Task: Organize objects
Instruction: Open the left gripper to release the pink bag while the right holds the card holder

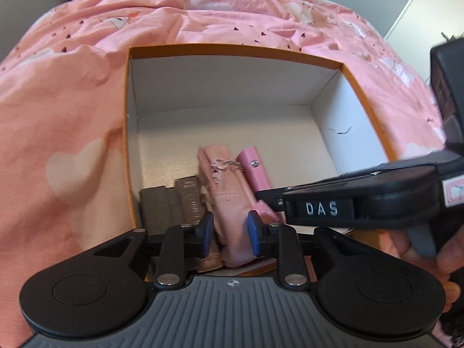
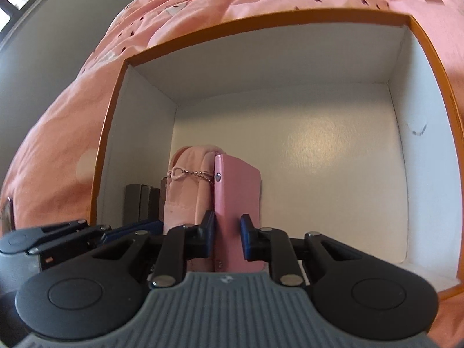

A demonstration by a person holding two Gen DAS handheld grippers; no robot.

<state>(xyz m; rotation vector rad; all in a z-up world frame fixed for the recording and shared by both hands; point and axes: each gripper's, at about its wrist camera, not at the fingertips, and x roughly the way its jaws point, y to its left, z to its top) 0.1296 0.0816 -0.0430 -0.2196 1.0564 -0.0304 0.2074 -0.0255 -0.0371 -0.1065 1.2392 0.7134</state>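
An orange-rimmed white box point(image 1: 129, 121) point(image 2: 290, 17) sits on the pink bedding. Inside, along its near left side, stand dark grey flat items point(image 1: 156, 208) point(image 2: 139, 203), a soft pink pouch point(image 1: 223, 203) point(image 2: 185, 191) with a bead chain, and a hard pink case point(image 1: 255, 171) point(image 2: 237, 197). My left gripper point(image 1: 229, 232) straddles the pouch with its jaws around it, a small gap on each side. My right gripper point(image 2: 227, 236) straddles the pink case, left pad touching, right pad slightly off. The right gripper's body point(image 1: 348, 206) reaches in from the right in the left wrist view.
Rumpled pink bedding point(image 1: 87, 101) with hearts surrounds the box. The box's far and right part shows bare white floor point(image 2: 319, 174). A white wall or door point(image 1: 429, 8) stands at the far right.
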